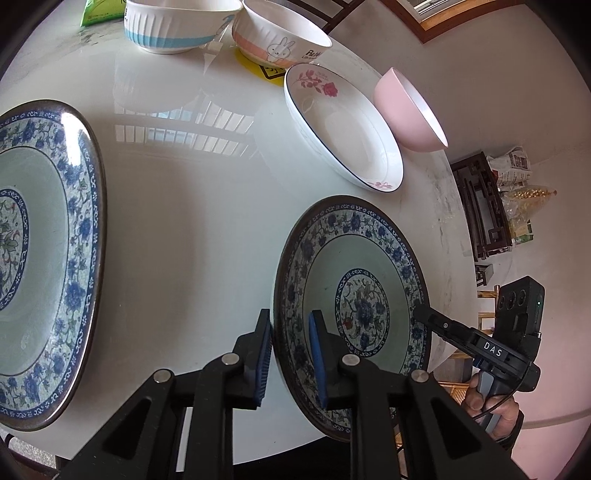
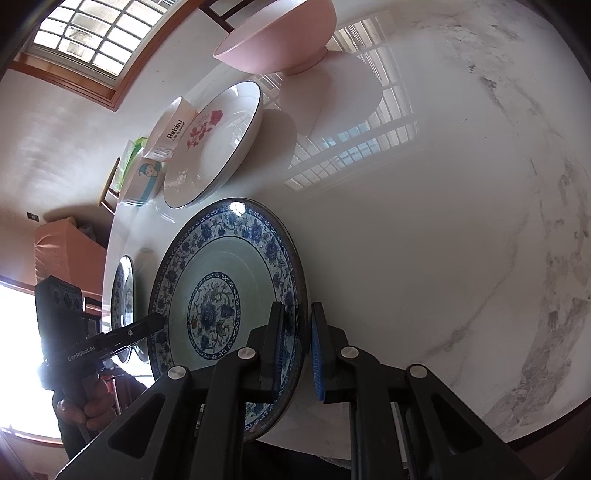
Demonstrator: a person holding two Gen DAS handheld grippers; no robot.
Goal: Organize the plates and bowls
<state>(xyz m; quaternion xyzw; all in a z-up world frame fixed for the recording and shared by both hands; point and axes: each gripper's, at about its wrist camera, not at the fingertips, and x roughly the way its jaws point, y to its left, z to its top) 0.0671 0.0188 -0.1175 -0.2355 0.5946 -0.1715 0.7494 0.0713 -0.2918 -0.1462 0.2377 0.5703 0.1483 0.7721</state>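
Blue-and-white porcelain is the item in hand: a floral plate (image 1: 354, 295) sits at the lower right of the left wrist view and at lower centre of the right wrist view (image 2: 229, 291), resting near the edge of the glossy white marbled surface (image 1: 192, 206). The left tongs (image 1: 291, 356) are clenched on its rim, one blue pad outside the edge and the other inside on the patterned border. The right tongs (image 2: 297, 354) are clenched on the opposite rim of the same plate, again with one pad each side of the edge. Each tool appears in the other's view: the right one at the lower right of the left wrist view, held by a hand (image 1: 484, 402), its tip at the plate's far rim; the left one at the lower left of the right wrist view, held by a hand (image 2: 88, 402). A second, matching blue-and-white plate (image 1: 48, 266) lies at the left edge of the left wrist view, well apart from the held plate. Beyond the held plate, in the upper right of the left wrist view, stands a white dish with a red rose print (image 1: 343, 125), and just beside it a pink bowl (image 1: 410, 110). At the top of that view are a white bowl with a rabbit drawing (image 1: 280, 40) and a white bowl with a light blue band (image 1: 177, 26), side by side, with a green packet (image 1: 103, 11) at the upper left corner. Whether the held plate is lifted clear of the surface cannot be determined.
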